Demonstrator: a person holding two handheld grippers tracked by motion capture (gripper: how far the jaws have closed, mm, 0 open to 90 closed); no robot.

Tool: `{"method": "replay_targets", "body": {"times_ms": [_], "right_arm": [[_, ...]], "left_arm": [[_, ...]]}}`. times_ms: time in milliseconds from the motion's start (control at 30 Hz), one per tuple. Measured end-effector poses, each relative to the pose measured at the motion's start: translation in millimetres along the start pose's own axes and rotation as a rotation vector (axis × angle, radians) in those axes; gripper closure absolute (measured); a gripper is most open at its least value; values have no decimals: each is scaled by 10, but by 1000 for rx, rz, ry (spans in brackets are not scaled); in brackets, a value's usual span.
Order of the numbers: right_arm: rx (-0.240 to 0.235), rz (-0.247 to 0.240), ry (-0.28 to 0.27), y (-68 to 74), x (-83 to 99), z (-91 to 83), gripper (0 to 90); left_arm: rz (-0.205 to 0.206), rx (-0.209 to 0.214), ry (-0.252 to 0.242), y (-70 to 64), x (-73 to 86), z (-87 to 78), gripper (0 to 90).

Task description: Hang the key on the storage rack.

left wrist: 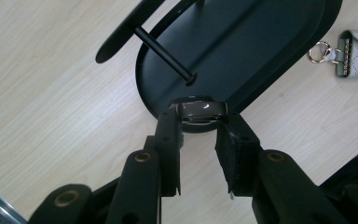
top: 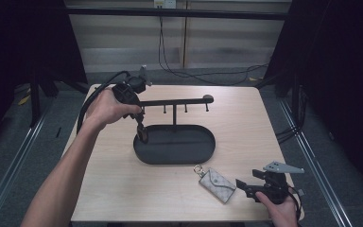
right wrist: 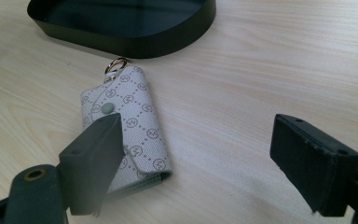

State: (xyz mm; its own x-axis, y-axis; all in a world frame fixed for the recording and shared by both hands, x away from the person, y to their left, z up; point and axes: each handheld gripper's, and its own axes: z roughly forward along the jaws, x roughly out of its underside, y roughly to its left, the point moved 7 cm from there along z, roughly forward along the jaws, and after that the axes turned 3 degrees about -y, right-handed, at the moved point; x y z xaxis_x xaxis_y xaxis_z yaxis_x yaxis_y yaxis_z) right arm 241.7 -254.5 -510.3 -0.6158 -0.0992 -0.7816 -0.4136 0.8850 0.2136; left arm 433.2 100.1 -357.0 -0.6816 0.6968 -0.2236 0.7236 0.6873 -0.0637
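Note:
A black oval tray [top: 175,161] with a T-shaped hook stand [top: 175,101] sits mid-table. My left gripper [top: 141,128] points down at the tray's left end. In the left gripper view it [left wrist: 198,122] is shut on a glossy dark brown ring [left wrist: 200,111], held just over the tray rim [left wrist: 144,88] and below a peg [left wrist: 168,58] of the stand. A grey patterned key pouch [top: 216,184] with a gold clasp lies in front of the tray. My right gripper [top: 245,186] rests open just right of it; the pouch [right wrist: 130,140] lies beside its left jaw.
The tray's near wall [right wrist: 121,32] stands a short way beyond the pouch. Light wooden tabletop [top: 246,127] spreads right of the tray. Cables trail on the floor behind the table. The table's front edge is close to my right hand.

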Motion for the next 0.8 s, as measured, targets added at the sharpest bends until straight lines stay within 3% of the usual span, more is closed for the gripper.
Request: {"method": "replay_targets", "body": {"times_ms": [533, 800], "right_arm": [[-1, -4, -4, -6, -1, -5, 186], [-6, -9, 0, 1, 1, -5, 186]], "left_arm": [[-26, -10, 47, 29, -134, 189, 706], [-84, -26, 62, 58, -194, 262, 706]]}}
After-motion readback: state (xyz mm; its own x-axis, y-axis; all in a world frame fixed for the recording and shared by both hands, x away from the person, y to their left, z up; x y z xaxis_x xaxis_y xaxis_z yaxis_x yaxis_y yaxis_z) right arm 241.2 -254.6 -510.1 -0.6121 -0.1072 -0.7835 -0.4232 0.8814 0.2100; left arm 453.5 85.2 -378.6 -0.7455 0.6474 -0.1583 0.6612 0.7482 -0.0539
